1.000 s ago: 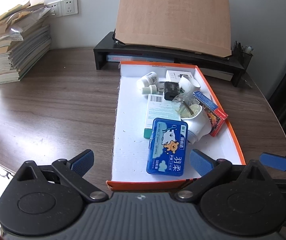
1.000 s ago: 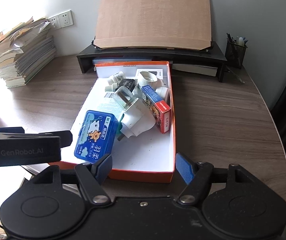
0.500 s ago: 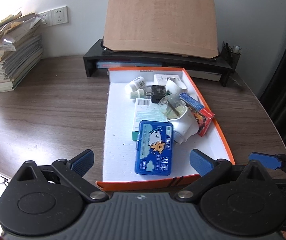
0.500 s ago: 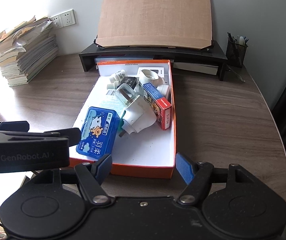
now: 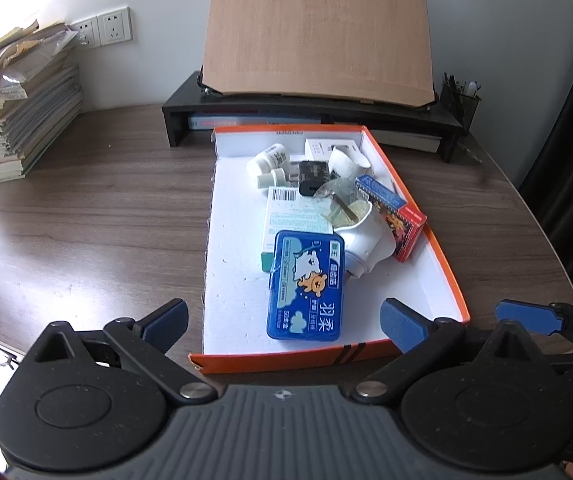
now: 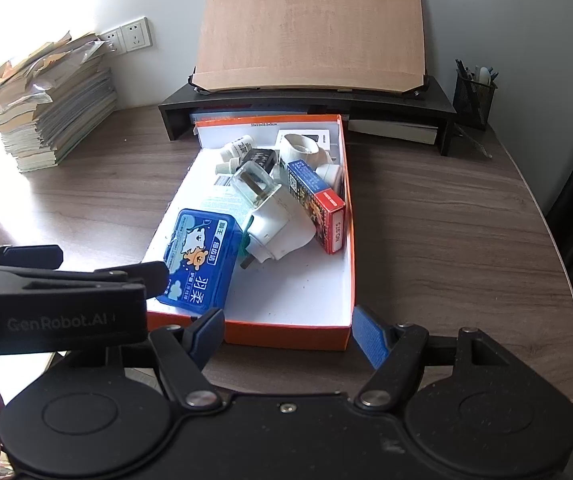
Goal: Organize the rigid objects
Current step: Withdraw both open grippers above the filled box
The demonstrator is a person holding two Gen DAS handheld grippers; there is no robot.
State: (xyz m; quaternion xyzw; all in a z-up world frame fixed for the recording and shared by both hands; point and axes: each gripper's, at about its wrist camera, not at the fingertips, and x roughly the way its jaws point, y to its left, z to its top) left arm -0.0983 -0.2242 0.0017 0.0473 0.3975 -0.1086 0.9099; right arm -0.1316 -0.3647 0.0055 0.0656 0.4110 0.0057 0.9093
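The blue tin (image 5: 305, 286) with the cartoon bear lies flat in the near part of the orange box (image 5: 442, 276), and I take this box as the landmark for all places. The long axis of the tin runs from the near wall of the box toward the far wall, almost along the line in which both grippers look. Its near short end lies just beside the near wall. Its far end leans against the white plug adapter (image 5: 366, 248) and covers a part of the pale medicine carton (image 5: 286, 216). Behind these, toward the far wall, there are small white bottles (image 5: 270, 158), a red and blue card box (image 5: 396, 218) and other small things in a heap.

The left gripper (image 5: 282, 320) hovers over the near wall, with the tin straight ahead between its two blue pads. Its jaws stand wide apart and hold nothing. The right gripper (image 6: 286, 334) hovers at the same wall, nearer to the right corner, also wide open and empty; from it the tin lies ahead and to the left.

In my judgement the left gripper is the better placed one, and its jaws would close across the short width of the tin.
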